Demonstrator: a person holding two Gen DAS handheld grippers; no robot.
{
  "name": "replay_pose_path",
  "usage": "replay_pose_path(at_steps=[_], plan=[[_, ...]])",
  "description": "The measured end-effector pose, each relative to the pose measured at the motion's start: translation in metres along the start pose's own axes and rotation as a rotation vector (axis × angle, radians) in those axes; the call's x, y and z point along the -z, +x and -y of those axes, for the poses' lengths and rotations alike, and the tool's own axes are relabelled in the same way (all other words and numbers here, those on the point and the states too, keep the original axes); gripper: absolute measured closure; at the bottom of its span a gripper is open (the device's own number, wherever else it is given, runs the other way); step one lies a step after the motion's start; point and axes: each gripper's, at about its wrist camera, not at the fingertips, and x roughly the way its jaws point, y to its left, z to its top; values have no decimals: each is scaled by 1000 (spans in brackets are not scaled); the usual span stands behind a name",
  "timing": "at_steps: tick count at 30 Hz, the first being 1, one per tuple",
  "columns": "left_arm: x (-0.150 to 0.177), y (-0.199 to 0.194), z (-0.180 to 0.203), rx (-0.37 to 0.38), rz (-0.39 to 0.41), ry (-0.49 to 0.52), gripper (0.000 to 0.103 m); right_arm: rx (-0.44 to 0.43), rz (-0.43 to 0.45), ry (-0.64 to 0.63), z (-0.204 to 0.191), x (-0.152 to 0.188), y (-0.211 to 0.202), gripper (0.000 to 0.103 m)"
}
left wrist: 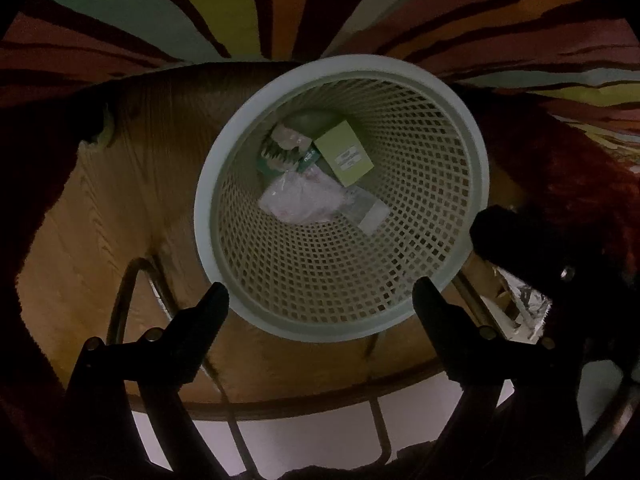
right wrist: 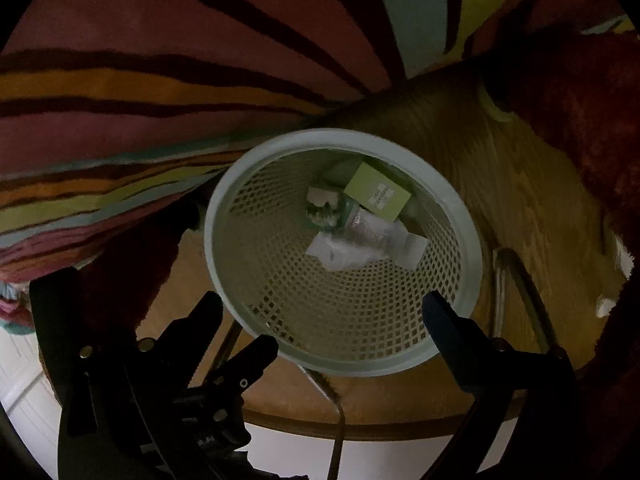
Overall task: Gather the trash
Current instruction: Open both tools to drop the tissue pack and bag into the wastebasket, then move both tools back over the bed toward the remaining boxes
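A pale mesh wastebasket [left wrist: 344, 66] [right wrist: 340, 136] stands on a round wooden top [left wrist: 120, 200] [right wrist: 532, 200]. Lying in it are a green box [left wrist: 344, 152] [right wrist: 376, 196], crumpled clear plastic wrappers [left wrist: 304, 200] [right wrist: 352, 248] and a white paper slip [left wrist: 374, 216] [right wrist: 412, 248]. My left gripper [left wrist: 320, 292] hovers over the basket's near rim, open, with nothing between its fingers. My right gripper [right wrist: 323, 300] hangs above the same rim, open and empty as well. A black finger of the other gripper [right wrist: 260, 350] pokes in at the lower left of the right wrist view.
A striped, many-coloured rug [left wrist: 200, 8] [right wrist: 120, 80] lies beyond the wooden top. Dark red fuzzy fabric [left wrist: 560, 160] [right wrist: 580, 100] borders the top on one side. A curved metal tube [left wrist: 120, 300] [right wrist: 520, 280] runs near the basket. White floor shows past the near edge.
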Motion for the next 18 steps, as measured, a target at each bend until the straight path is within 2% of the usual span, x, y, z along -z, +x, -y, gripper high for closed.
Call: replay_pose_path(at_steps=[9, 15, 18], plan=[[21, -30, 1, 48, 126, -13, 12, -41, 67, -74, -8, 15, -26, 8], [37, -51, -2, 77, 203, -29, 12, -149, 189, -58, 5, 26, -54, 8], [48, -66, 3, 82, 258, -3, 12, -232, 286, -49, 14, 35, -74, 8]])
